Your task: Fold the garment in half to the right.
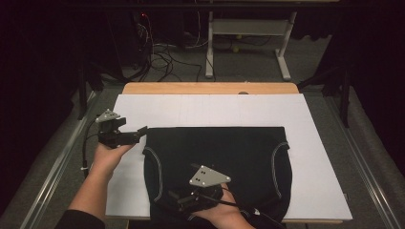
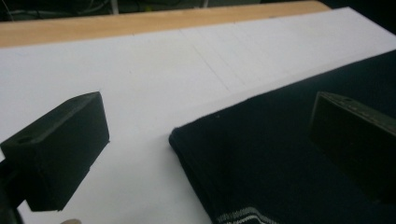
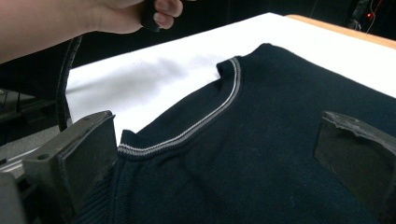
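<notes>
While garment point(image 1: 217, 157) lay flat on white sheet point(image 1: 315, 143), partly folded, further folding looked left. Left gripper point(image 1: 142, 131) at garment's far-left corner, jaws apart, nothing held. Right gripper point(image 1: 174, 196) over garment's near edge, jaws apart, empty.

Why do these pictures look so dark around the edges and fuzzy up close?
High view: light falls on the white sheet, surroundings stay dark. Left gripper view: the near jaws blur, the dark garment loses detail. Right gripper view: a soft shadow lies on the sheet, jaws out of focus.
</notes>
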A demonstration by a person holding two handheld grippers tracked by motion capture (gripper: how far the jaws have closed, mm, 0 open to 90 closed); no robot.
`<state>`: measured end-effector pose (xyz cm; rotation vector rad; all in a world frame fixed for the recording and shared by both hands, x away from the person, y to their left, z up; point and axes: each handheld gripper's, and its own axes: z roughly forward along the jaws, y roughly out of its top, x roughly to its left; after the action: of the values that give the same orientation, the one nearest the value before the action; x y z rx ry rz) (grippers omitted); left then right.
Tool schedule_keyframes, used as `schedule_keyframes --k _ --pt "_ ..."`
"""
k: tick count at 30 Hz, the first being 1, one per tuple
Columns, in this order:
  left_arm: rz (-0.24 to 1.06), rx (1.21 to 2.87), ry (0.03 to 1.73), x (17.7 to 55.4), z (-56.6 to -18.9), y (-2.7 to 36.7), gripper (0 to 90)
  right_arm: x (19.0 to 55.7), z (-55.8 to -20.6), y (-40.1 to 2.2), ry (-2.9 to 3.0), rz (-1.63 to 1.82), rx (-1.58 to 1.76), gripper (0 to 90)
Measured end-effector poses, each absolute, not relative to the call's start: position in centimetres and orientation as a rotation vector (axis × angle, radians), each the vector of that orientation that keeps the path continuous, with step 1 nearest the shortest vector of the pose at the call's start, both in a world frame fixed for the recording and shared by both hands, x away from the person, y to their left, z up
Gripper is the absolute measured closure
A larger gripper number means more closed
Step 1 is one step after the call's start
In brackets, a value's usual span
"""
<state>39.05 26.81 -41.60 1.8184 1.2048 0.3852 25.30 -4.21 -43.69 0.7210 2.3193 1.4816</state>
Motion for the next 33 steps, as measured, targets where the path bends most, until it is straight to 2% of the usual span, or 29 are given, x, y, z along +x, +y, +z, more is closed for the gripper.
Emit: schedule_keyframes --k 5,12,14,17,22,24,28,30,33 --pt "0.395 1.832 1.226 40.3 -42.1 26.7 0.0 25.2 -43.9 -3.6 2.330 1.481 0.719 0.2" --pt "0.288 1.884 1.294 42.3 -43.8 26.8 0.0 25.1 -44.3 -2.8 2.352 1.482 0.724 0.2" --pt "0.250 1.885 1.314 42.8 -44.6 26.6 6.2 25.0 -44.5 -2.7 2.358 1.469 0.718 0.2" --pt "0.207 1.883 1.345 43.6 -45.6 25.9 10.6 24.8 -44.7 -2.6 2.369 1.452 0.713 0.2" --pt "0.223 1.896 1.376 44.0 -46.7 24.4 25.0 24.5 -44.5 -2.6 2.370 1.454 0.714 0.2" --pt "0.208 1.914 1.392 44.1 -47.2 23.9 27.0 24.4 -44.5 -2.7 2.374 1.442 0.711 0.2" --pt "0.249 1.893 1.393 43.7 -47.7 23.4 32.3 24.4 -44.7 -3.0 2.385 1.426 0.720 0.2" --pt "0.264 1.896 1.376 43.5 -47.9 23.2 39.7 24.3 -44.8 -3.0 2.389 1.425 0.726 0.2" --pt "0.291 1.927 1.354 43.3 -47.9 22.8 44.8 24.2 -45.0 -2.8 2.399 1.421 0.721 0.2"
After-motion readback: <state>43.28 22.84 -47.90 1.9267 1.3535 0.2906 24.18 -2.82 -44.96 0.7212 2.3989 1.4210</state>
